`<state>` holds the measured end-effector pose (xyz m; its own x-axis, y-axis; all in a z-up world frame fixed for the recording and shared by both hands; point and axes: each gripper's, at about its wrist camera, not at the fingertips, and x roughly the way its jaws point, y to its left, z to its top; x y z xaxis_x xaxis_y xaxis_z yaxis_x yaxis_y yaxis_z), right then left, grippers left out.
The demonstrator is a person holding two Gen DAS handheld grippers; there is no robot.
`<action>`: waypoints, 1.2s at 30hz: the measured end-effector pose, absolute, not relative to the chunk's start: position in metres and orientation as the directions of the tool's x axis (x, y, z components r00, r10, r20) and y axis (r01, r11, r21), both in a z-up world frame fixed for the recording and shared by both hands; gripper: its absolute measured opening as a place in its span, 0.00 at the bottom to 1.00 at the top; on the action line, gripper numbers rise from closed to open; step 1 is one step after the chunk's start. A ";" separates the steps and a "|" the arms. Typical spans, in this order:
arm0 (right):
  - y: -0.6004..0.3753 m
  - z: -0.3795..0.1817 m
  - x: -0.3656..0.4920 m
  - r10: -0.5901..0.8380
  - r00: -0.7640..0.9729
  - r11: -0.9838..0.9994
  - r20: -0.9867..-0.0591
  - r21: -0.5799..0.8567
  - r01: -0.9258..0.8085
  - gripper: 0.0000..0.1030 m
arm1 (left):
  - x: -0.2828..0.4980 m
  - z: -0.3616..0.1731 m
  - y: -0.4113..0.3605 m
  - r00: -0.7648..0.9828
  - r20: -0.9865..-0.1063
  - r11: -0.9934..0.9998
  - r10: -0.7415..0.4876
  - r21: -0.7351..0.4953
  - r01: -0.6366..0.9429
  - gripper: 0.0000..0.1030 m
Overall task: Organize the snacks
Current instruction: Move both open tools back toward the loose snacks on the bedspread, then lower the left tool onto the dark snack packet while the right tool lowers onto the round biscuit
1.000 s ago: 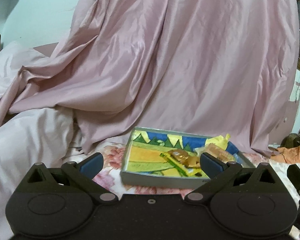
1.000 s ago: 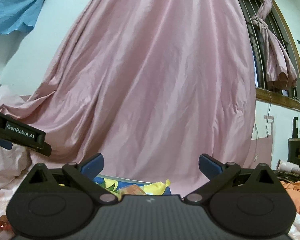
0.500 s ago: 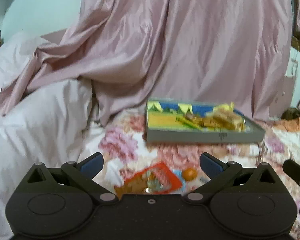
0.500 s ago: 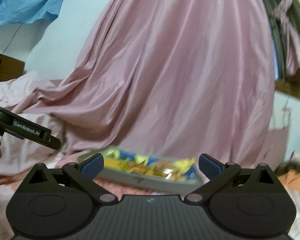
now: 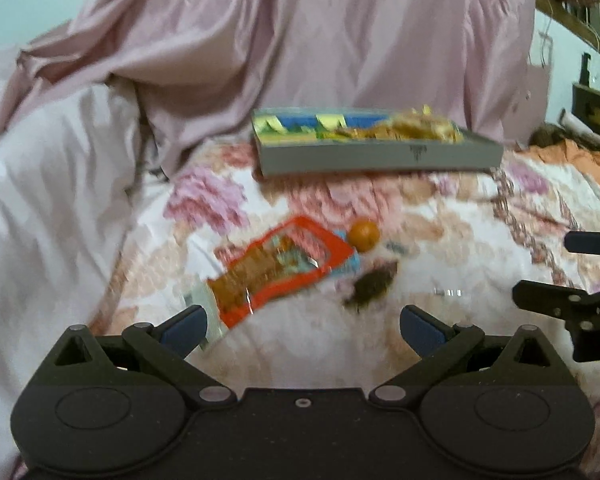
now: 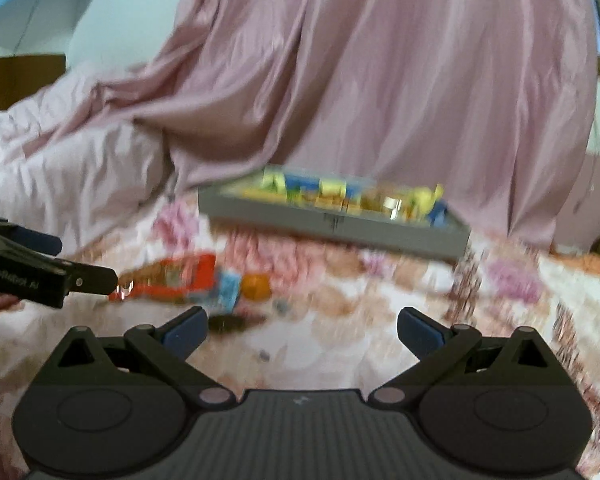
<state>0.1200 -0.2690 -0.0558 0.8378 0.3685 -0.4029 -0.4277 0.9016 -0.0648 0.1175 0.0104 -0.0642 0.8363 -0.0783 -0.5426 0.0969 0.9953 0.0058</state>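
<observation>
Evidently, from the left wrist view, the left gripper [image 5: 300,322] hung with its jaws spread wide and nothing between them, probably opened ready for a pickup. Just ahead of the left jaw lay a flat orange-red foil snack packet [image 5: 278,266], one end nearly reaching that fingertip; beyond it, ahead of the gap, sat a small round orange sweet [image 5: 364,235] and a dark brown wrapped piece [image 5: 374,285], all loose on the floral pink-and-white bedsheet [image 5: 440,216]. Well ahead stood the shallow grey cardboard tray with a yellow and blue lining [image 5: 380,156], already holding several wrapped snacks toward its right end, which I judged to be the collecting place. Rumpled pale pink bedding [image 5: 52,184] rose to the left of the jaws, and a hanging pink satin curtain [image 5: 340,40] closed off the back; neither blocked the packet. From the right wrist view, blurred, the right gripper [image 6: 302,326] was likewise spread and empty. The packet [image 6: 172,276] and sweet [image 6: 256,286] lay ahead of its left jaw, the tray [image 6: 336,220] farther ahead. The left gripper's body reached in from the left, beside the packet, so a clash seemed possible if both went for it.
</observation>
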 end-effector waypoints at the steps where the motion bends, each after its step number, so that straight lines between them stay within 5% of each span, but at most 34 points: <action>1: -0.268 -0.059 0.123 0.370 0.826 0.900 -0.426 -0.059 -0.433 1.00 | 0.119 -0.067 0.011 0.828 -0.554 0.995 -0.083 0.003 0.102 0.99; 19: -0.239 -0.088 0.156 0.453 0.644 0.737 -0.617 -0.147 -0.660 1.00 | 0.158 -0.089 0.009 0.732 -0.673 0.984 -0.108 0.034 0.177 0.99; 36: -0.212 -0.124 0.187 0.531 0.546 0.554 -0.648 -0.222 -0.802 1.00 | 0.220 -0.105 -0.033 0.717 -0.673 0.970 -0.181 -0.001 0.245 0.99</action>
